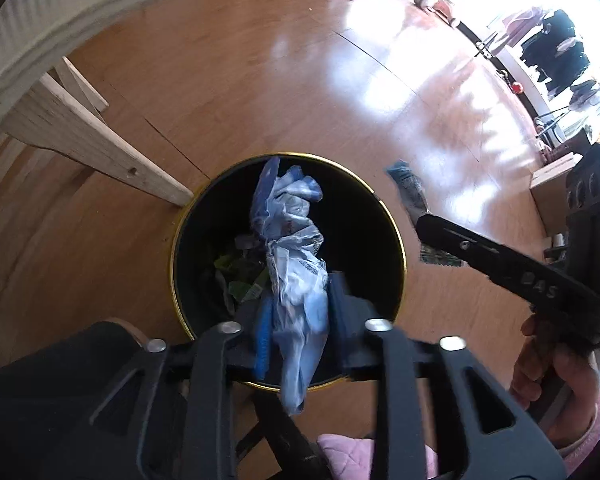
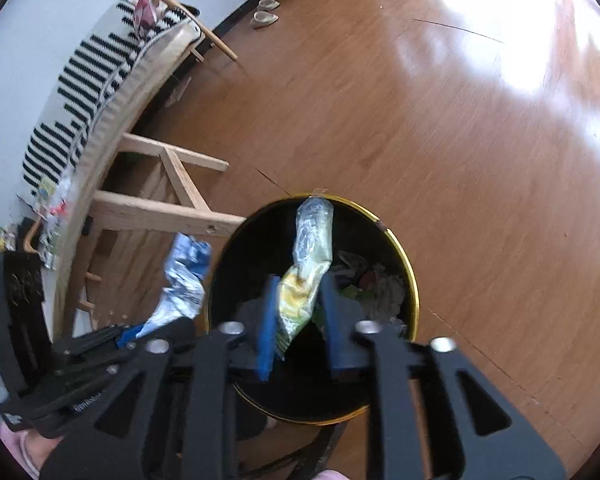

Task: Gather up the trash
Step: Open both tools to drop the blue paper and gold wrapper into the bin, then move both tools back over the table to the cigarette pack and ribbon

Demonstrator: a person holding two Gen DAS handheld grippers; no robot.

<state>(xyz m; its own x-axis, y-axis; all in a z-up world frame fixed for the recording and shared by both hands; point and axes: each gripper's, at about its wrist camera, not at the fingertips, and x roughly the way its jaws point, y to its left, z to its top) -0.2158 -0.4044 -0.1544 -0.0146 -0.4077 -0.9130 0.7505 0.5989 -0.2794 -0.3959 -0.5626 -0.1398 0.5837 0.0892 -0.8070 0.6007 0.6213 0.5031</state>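
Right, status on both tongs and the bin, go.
Left tongs open, blue-white wrapper loose between them. Right tongs open, yellow wrapper between. Both over black bin. Nothing blocking.

bright daylight from upper right, white glare on the wooden floor, fisheye bending at edges, slight motion blur

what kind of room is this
Probably a lived-in room at home: a glossy wood floor, a cushioned wooden bench with a striped cloth against the wall, slippers by the baseboard, and a gold-rimmed black trash bin.
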